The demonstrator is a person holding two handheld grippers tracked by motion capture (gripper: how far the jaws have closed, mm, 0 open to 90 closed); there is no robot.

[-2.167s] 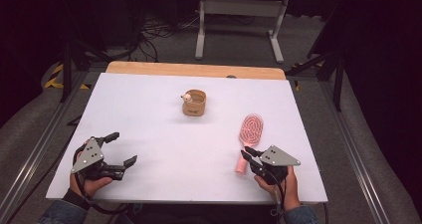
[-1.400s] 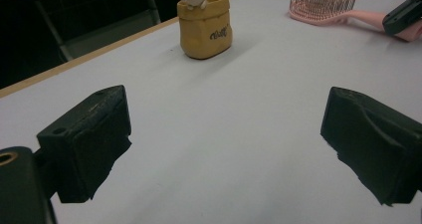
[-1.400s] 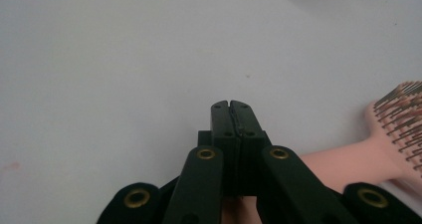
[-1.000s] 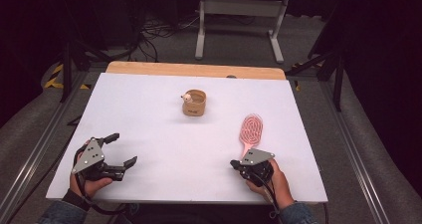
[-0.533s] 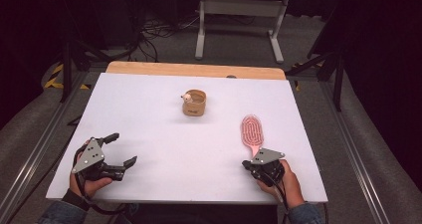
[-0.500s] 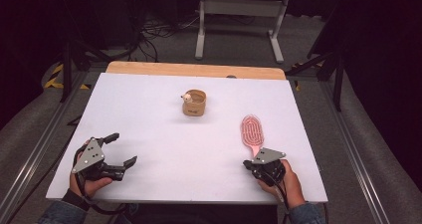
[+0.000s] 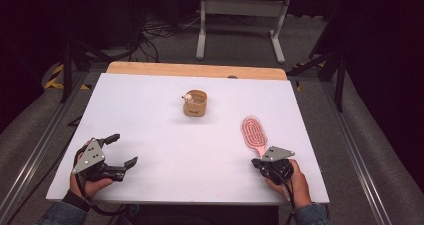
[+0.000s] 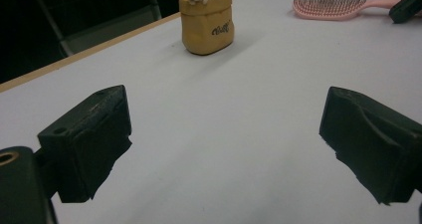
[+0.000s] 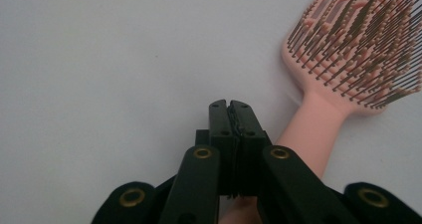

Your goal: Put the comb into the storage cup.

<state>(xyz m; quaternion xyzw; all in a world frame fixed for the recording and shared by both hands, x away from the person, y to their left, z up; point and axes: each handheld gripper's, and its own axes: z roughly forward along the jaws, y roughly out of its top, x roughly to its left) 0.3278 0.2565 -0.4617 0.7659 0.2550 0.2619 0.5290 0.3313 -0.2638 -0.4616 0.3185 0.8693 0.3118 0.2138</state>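
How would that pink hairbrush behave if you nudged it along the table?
The brush lies flat with its bristles up, so it would probably slide, not roll. It looks like stiff plastic, likely light. Pushed at the handle, as the shut right gripper could, it would likely pivot.

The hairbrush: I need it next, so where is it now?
In the high view the pink hairbrush lies bristles up on the white table's right side, its handle beside the shut right gripper, right of the yellow pouch.
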